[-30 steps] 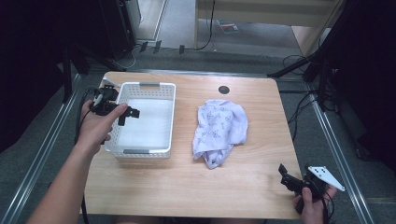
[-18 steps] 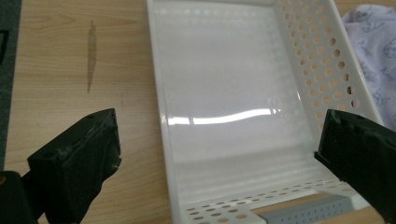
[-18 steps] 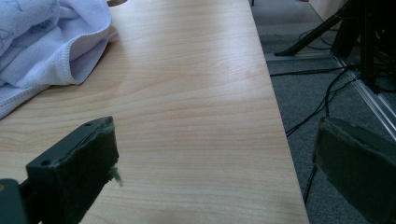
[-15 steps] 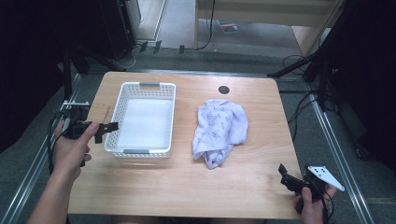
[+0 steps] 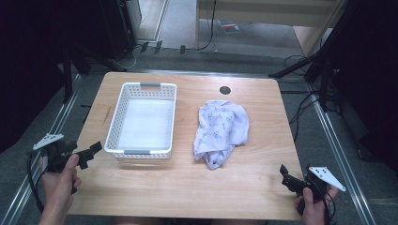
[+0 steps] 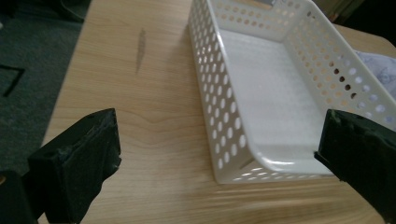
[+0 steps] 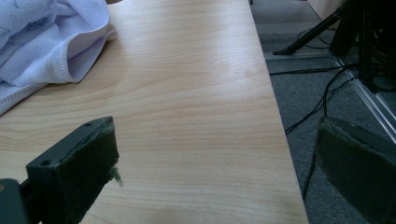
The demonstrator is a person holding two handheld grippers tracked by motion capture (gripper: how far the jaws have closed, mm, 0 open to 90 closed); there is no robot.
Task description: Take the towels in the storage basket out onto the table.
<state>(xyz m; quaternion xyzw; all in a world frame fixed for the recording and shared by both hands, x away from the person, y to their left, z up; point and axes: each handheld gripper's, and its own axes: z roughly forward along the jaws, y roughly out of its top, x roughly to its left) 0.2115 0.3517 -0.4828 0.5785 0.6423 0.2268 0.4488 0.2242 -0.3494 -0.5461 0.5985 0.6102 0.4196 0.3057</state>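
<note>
Both my claws sit back at the near edge of the table (image 5: pixel 187 197), so I judge this as the pause before a reach, with nothing gripped yet; my left gripper (image 5: pixel 89 153) hangs at the near left corner, its jaws spread wide and empty, and in the left gripper view the near short wall of the white basket (image 6: pixel 261 116) lies just ahead between the two black pads (image 6: pixel 88 149); my right gripper (image 5: pixel 287 176) rests at the near right corner, jaws likewise wide apart and holding nothing, pointed up the table's right edge; the cloth (image 5: pixel 220 131) lies on the bare wood to the right of the basket (image 5: pixel 143 119), near it but apart, roughly mid-table; it is a pale lilac-white towel with a faint printed pattern, crumpled in a loose heap with one tail trailing toward me, and in the right gripper view its stitched hem (image 7: pixel 70 60) curls up off the wood at the upper left; the basket is perforated, upright and empty; as I read it, the work is to get the cloth into the basket, so the next move calls for my right claw to travel forward and leftward, come down over a raised fold and pinch it; being limp, it will likely drape and drag, so I should lift it high enough to clear the basket's rim.
</note>
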